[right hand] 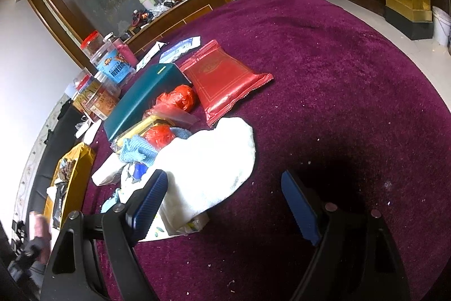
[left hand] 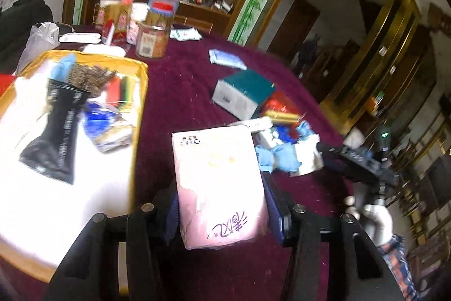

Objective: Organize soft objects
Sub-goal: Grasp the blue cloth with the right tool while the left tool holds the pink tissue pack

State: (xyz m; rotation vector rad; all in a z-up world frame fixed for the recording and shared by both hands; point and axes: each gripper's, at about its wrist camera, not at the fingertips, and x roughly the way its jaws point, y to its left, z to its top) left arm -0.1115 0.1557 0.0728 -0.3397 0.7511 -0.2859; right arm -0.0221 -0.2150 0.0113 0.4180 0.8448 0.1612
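Observation:
My left gripper (left hand: 222, 216) is shut on a pink and white tissue pack (left hand: 220, 182); its blue pads press the pack's lower sides and hold it above the purple tablecloth (left hand: 180, 92). To its left lies a gold-edged tray (left hand: 139, 92) with a black pouch (left hand: 56, 131) and a blue packet (left hand: 107, 126) in it. My right gripper (right hand: 222, 182) stands open just above the cloth with nothing between its fingers. Its left finger (right hand: 149, 202) is beside a white towel (right hand: 208, 160). Behind the towel lie a blue knitted cloth (right hand: 138, 148) and red plastic bags (right hand: 180, 98).
A teal box (right hand: 143, 98) and a red foil pouch (right hand: 222, 81) lie behind the pile. Jars (right hand: 112, 66) and cartons stand at the table's far edge. Bare purple cloth (right hand: 352, 75) stretches to the right. A gloved hand (left hand: 377, 219) holds the right gripper.

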